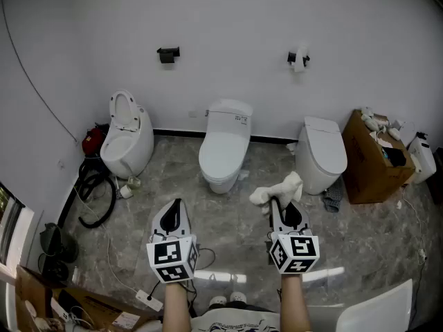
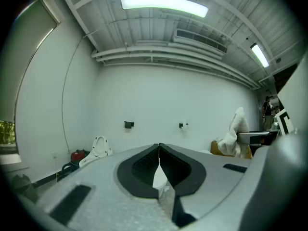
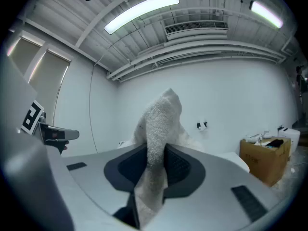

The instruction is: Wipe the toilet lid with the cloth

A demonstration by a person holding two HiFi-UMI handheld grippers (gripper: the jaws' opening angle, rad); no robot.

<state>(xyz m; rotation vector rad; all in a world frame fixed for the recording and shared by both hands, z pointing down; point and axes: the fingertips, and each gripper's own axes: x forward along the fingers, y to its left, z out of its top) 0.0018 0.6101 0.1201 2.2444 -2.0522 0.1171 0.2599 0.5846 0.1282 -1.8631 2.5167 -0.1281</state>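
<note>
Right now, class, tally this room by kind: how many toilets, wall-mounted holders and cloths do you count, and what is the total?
Toilets: 3
Wall-mounted holders: 2
Cloth: 1
Total: 6

Room's evenly bright on my feed, lit from overhead by a ceiling strip light (image 2: 164,6), blown out white. Shadows are soft. The glossy floor (image 1: 220,277) throws back a glare patch in head view. Both gripper views bend hard and go black at the corners, nearest foreground soft.
</note>
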